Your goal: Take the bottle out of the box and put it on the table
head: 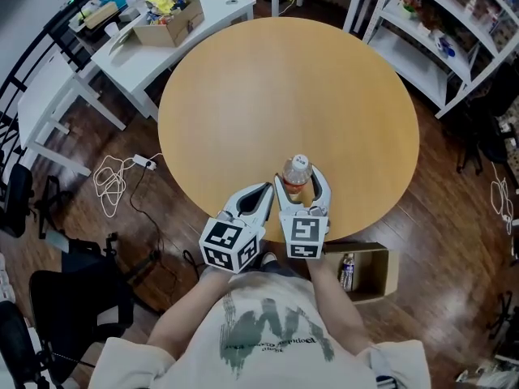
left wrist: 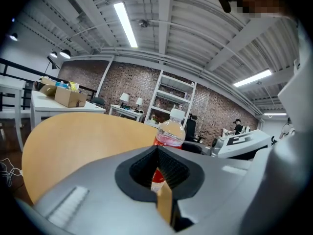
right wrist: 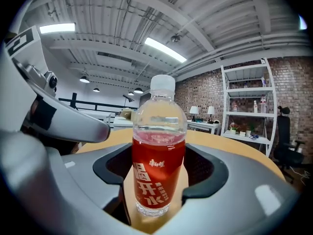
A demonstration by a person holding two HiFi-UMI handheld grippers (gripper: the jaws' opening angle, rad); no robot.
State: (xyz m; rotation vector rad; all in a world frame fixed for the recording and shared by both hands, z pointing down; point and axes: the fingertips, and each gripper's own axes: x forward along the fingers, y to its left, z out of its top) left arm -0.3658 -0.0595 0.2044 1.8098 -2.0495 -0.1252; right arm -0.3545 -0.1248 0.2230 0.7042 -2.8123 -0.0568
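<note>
Right gripper [head: 301,183]: my jaws stand apart, one on each side of the bottle [right wrist: 159,151]; a thin strip of tabletop shows between each pad and the bottle wall, so I judge there is no grip on it
Left gripper [left wrist: 157,153]: jaws closed together with nothing in them; it hangs just beside the right gripper, over the near rim of the table [head: 243,96]
Bottle: upright, white cap on, red drink up to the shoulder; its foot rests on the table close to the near rim, well apart from the box [head: 383,278]
Box: on the floor beyond the table rim at my right, top open; a second bottle [head: 347,272] shows inside
Step in hand: in my judgement the release, since the bottle is out of the box and standing on the table
Method: open both jaws evenly a little wider, then draw the right gripper straight back along its own line and keep it level; no sideways sweep until the pads are past the bottle wall
Handling: tall, narrow and nearly full, so I expect it to rock if one pad drags on the label
Risk: the bottle stands near the rim on my side, and a nudge toward me could send it off the table
Left gripper duty: keep it away from the bottle while the right one backs off
</note>
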